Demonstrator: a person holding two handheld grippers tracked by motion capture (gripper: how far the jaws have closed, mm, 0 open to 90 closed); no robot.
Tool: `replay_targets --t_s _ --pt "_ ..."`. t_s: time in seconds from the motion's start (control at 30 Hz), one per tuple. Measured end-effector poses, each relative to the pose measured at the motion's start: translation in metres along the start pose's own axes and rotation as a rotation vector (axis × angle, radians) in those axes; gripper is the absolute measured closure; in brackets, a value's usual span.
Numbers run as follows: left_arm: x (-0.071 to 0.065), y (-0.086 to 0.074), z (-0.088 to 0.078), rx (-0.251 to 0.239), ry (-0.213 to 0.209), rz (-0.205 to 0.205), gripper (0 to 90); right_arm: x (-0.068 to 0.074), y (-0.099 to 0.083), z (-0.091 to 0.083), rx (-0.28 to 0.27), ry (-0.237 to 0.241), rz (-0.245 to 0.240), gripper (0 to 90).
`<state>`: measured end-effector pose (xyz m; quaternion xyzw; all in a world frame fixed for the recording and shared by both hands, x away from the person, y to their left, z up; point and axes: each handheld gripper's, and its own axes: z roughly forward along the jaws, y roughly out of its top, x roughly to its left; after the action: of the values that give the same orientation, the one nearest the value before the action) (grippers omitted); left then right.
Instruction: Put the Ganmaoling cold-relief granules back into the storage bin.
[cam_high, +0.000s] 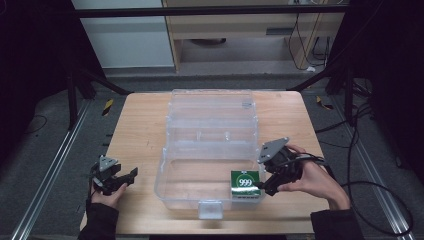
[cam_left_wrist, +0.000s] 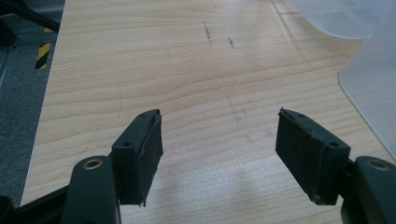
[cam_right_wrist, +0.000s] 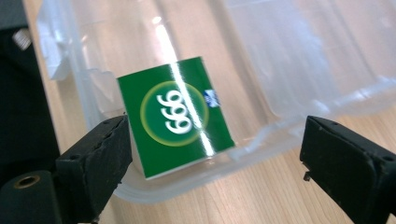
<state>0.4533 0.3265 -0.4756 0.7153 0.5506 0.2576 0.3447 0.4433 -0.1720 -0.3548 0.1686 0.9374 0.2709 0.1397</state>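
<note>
1. item: small green cardboard box w/ white "999" in a yellow-ringed circle (cam_high: 245, 182), glossy print. sits inside the clear plastic hinged storage case (cam_high: 172, 182), front right corner, touching or just beside the right wall; lies flat on the floor of the case, printed face up.
2. case: lid thrown back, open, on a light wooden table (cam_high: 137, 125); front latch tab faces the person.
3. right gripper (cam_right_wrist: 212, 154): jaws wide apart, nothing between the pads; green box just past them, over the case rim. not gripping.
4. left gripper (cam_left_wrist: 219, 156): jaws wide, empty, over bare table left of the case.
5. handling (est.): light, likely thin card, crushable if squeezed hard; glossy faces prob. slippery; stiff enough along edges.
6. grip pt (est.): pinch across two opposite narrow sides, mid-length, moderate force; right wall of the case crowds one jaw, so approach from above.
</note>
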Motion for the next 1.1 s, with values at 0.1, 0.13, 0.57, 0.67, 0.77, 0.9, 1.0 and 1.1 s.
replay_targets --t_s 0.1,0.13,0.57,0.67,0.77,0.9,1.0,1.1 --pt "0.0 0.0 0.0 -0.001 0.0 0.0 31.2 -0.002 -0.016 -0.006 -0.049 -0.044 0.064 9.3" --pt "0.0 0.0 0.0 0.0 0.001 0.001 31.3 -0.003 -0.022 -0.007 -0.067 -0.062 0.084 9.1" --pt "-0.001 0.0 0.0 0.005 -0.004 0.006 31.5 -0.01 -0.09 0.004 -0.25 -0.263 0.397 5.7" --pt "-0.001 0.0 0.0 0.006 -0.004 0.005 31.5 -0.013 -0.101 0.009 -0.276 -0.309 0.481 5.9" --pt "-0.001 0.0 0.001 0.007 -0.003 0.006 31.5 -0.017 -0.112 0.013 -0.284 -0.352 0.545 5.1" --pt "-0.001 0.0 0.001 0.007 -0.005 0.008 31.4 -0.021 -0.127 0.018 -0.305 -0.404 0.623 4.7" --pt "-0.001 0.0 0.002 0.01 -0.006 0.009 31.4 -0.023 -0.138 0.023 -0.3 -0.436 0.665 4.2" --pt "-0.001 -0.001 0.002 0.012 -0.005 0.012 31.3 -0.024 -0.147 0.029 -0.284 -0.446 0.7 3.6"
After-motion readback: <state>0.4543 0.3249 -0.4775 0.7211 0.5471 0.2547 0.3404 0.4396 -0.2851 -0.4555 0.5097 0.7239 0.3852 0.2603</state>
